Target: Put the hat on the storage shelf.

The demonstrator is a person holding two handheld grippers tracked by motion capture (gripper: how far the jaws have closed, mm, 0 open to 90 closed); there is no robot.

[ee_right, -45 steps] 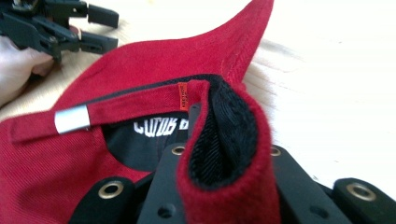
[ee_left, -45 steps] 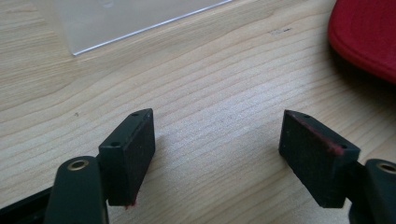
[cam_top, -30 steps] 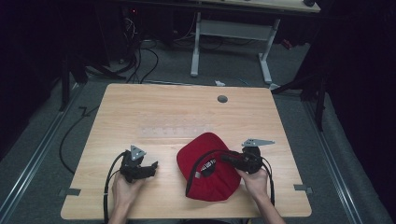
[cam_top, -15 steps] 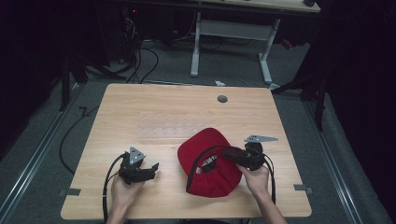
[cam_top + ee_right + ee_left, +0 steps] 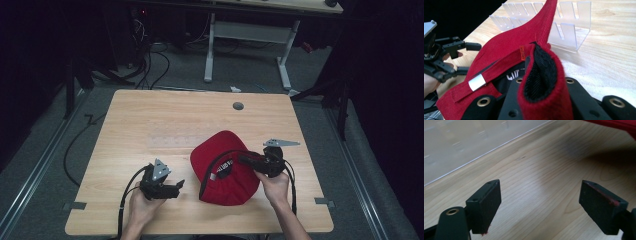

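The right gripper [image 5: 246,160] is clamped on the rear band of the red cap [image 5: 225,170], which lies at the table's [image 5: 150,120] near right part; a clear slotted rack [image 5: 564,27] stands just beyond it. The left gripper [image 5: 177,186] hovers spread wide over bare wood, apart from the cap.

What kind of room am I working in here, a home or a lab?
Most likely a lab or recording workspace, not a home. A bare wooden table stands on grey carpet, loose cables trail across the floor behind it, a second desk's white frame stands beyond, and the surroundings are dark.
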